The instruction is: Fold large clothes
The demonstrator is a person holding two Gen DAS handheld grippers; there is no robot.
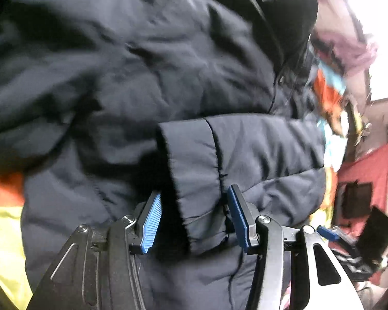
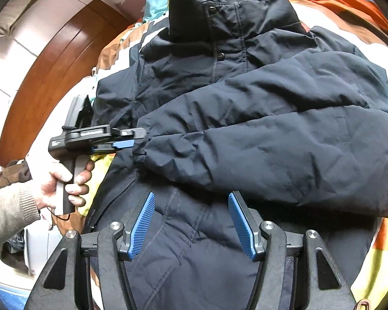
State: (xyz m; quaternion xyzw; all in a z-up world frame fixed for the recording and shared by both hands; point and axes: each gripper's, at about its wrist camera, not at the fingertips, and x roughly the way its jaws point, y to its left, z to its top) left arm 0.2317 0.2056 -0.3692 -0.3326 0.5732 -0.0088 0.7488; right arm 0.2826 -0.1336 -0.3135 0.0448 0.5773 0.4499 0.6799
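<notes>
A dark navy padded jacket (image 2: 245,118) lies front up on a bed, collar at the far end. One sleeve (image 2: 258,149) is folded across the chest, its cuff (image 2: 142,142) at the left. My left gripper (image 1: 194,206) is open, its blue pads on either side of that cuff (image 1: 194,170). It shows in the right wrist view (image 2: 132,139) at the cuff's edge, held by a hand. My right gripper (image 2: 191,209) is open and empty, just above the jacket's lower front.
A multicoloured bedspread (image 2: 375,253) lies under the jacket. A wooden headboard (image 2: 54,59) curves at the left of the right wrist view. Red cloth and dark items (image 1: 364,180) sit at the right of the left wrist view.
</notes>
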